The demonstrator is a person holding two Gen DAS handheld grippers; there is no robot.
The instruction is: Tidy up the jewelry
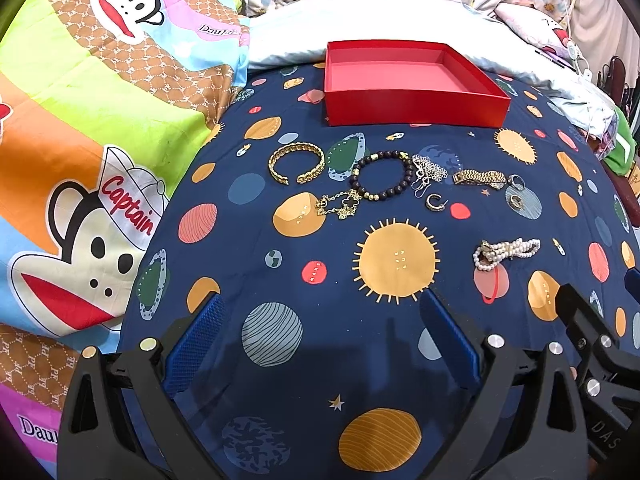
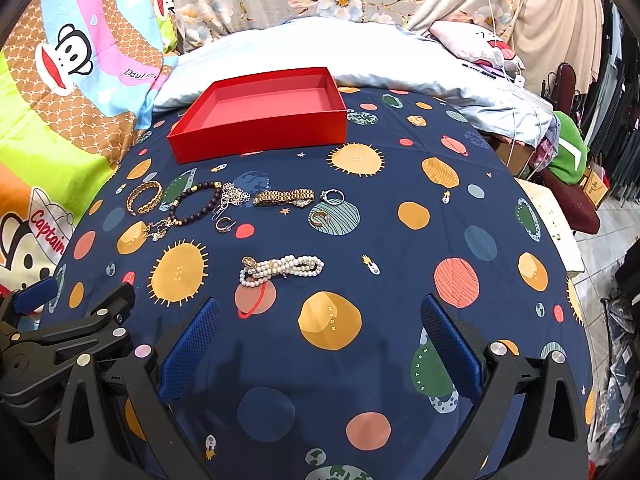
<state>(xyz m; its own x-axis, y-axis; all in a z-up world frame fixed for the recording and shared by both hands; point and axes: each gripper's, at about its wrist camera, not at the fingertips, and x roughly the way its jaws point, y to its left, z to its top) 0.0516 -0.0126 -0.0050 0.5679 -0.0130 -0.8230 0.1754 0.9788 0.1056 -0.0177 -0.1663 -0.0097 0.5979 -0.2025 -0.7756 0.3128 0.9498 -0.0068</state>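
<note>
A shallow red box (image 1: 412, 110) (image 2: 256, 136) stands with nothing in it at the far side of the navy planet-print sheet. In front of it lie a gold cuff bracelet (image 1: 297, 162) (image 2: 145, 197), a dark bead bracelet (image 1: 382, 176) (image 2: 192, 204), a gold clover chain (image 1: 340, 203), silver flower earrings (image 1: 430, 170), a gold watch (image 1: 478, 178) (image 2: 285, 197), a ring (image 2: 332, 196), small hoops (image 1: 434, 201) and a pearl strand (image 1: 506, 252) (image 2: 282, 268). My left gripper (image 1: 324, 320) and right gripper (image 2: 320, 324) are both open, holding nothing, near the front edge.
A cartoon monkey quilt (image 1: 100, 140) lies to the left. A white pillow (image 2: 320, 48) sits behind the box. The bed's right edge (image 2: 560, 220) drops to a tiled floor with clutter. The right gripper's body (image 1: 592, 336) shows in the left wrist view.
</note>
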